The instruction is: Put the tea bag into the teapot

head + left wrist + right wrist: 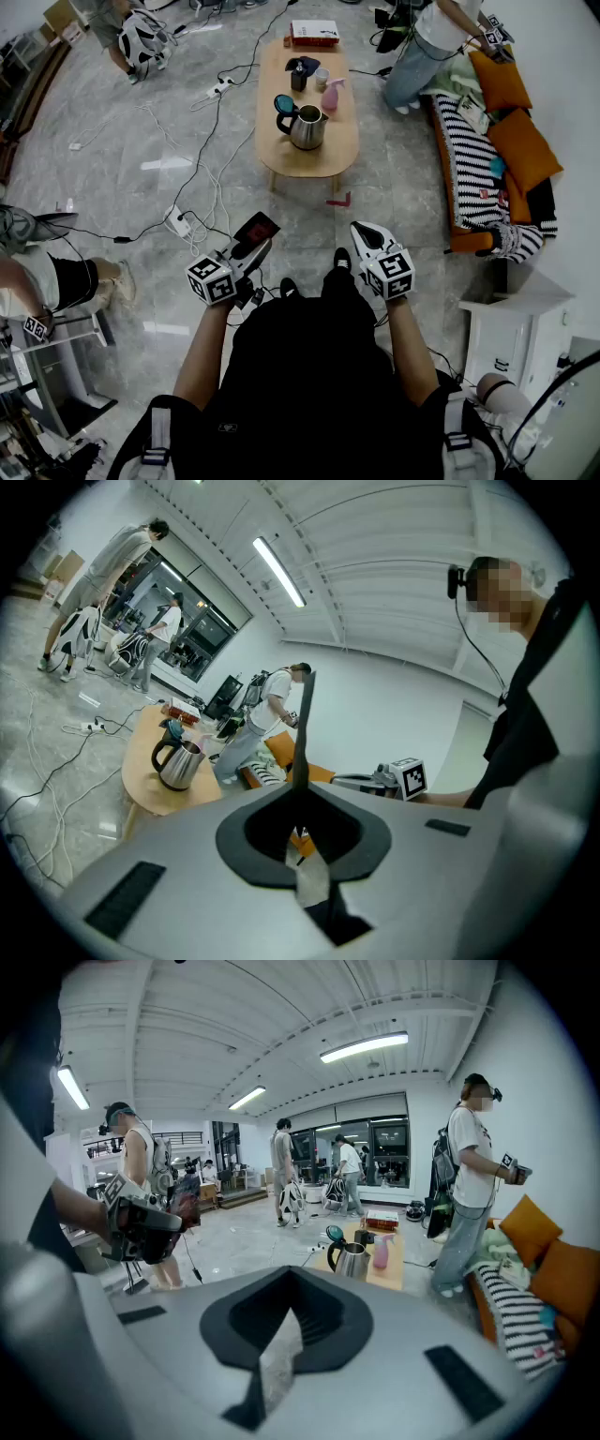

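The left hand-held gripper (246, 251), low in the middle of the frame, pinches the flat dark-red tea bag (256, 229) by one edge. The right hand-held gripper (362, 232) beside it is pressed together on nothing, and the teapot (307, 127) stands lid-up on the bench (281, 159), well apart in the upper middle. I think the bag can slip on the way, so little of it being gripped, the floor cables (195, 173) at the left can catch a foot, and at the pot its wide face may hit the rim.
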A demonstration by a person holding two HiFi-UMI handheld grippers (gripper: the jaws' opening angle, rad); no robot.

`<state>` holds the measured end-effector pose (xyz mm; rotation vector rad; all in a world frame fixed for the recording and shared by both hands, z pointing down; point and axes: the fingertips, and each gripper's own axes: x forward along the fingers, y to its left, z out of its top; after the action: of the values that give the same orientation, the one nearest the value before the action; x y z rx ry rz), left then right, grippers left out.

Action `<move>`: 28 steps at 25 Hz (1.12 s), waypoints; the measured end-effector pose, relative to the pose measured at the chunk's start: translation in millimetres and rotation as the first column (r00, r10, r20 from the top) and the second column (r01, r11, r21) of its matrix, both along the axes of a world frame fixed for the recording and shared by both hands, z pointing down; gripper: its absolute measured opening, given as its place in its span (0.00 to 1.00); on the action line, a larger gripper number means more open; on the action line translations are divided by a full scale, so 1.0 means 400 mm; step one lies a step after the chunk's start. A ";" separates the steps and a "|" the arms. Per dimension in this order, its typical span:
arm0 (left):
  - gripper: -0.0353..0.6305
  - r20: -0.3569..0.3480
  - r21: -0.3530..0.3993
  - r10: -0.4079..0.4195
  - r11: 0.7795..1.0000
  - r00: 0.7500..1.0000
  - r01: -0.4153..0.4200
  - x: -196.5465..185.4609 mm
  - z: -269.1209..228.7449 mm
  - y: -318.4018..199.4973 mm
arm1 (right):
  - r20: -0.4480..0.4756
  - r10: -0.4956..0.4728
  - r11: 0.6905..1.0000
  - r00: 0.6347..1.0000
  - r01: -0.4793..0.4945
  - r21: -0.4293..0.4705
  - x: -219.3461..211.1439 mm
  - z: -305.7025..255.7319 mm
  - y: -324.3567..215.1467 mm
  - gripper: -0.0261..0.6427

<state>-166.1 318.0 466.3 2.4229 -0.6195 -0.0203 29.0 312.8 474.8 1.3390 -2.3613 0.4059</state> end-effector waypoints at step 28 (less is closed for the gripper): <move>0.09 -0.009 -0.021 0.000 1.000 1.000 0.000 -0.017 0.003 -0.023 | 0.013 0.029 0.999 0.999 -0.029 -0.020 -0.018 0.015 -0.021 0.05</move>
<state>-172.8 308.9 467.6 2.4011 -0.6130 -0.0246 21.6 304.5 480.9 1.3671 -2.3452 0.4467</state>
